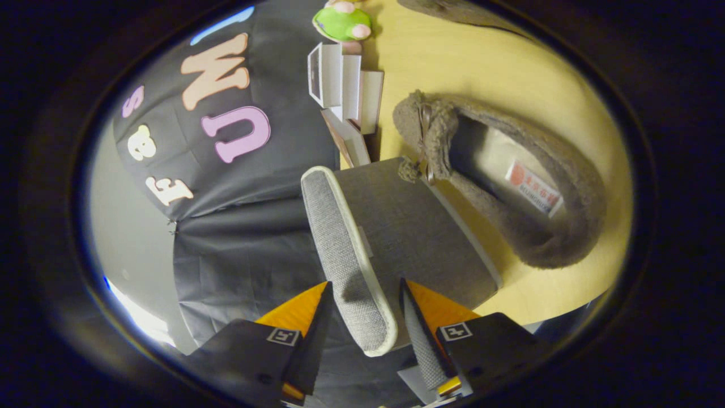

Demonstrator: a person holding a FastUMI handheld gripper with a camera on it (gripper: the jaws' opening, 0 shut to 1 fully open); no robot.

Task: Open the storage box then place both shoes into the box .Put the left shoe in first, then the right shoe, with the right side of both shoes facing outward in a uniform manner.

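Observation:
A grey fabric storage box (413, 238) stands on the wooden table (498, 68). Its lid (342, 243), edged in white, is swung up on its side. The lid's rim runs between the fingers of my gripper (365, 286), and both fingers press on it. Just beyond the box lies a brown fuzzy shoe (566, 226) with a small bow at its toe and its opening showing a labelled insole. A second brown shoe (453, 8) shows partly at the far end of the table. The inside of the box is hidden behind the lid.
A green plush toy (341, 22) sits at the table's far side against the black cloth wall. Next to it stand some white, open, box-like cards (345, 85), close to the box's far corner.

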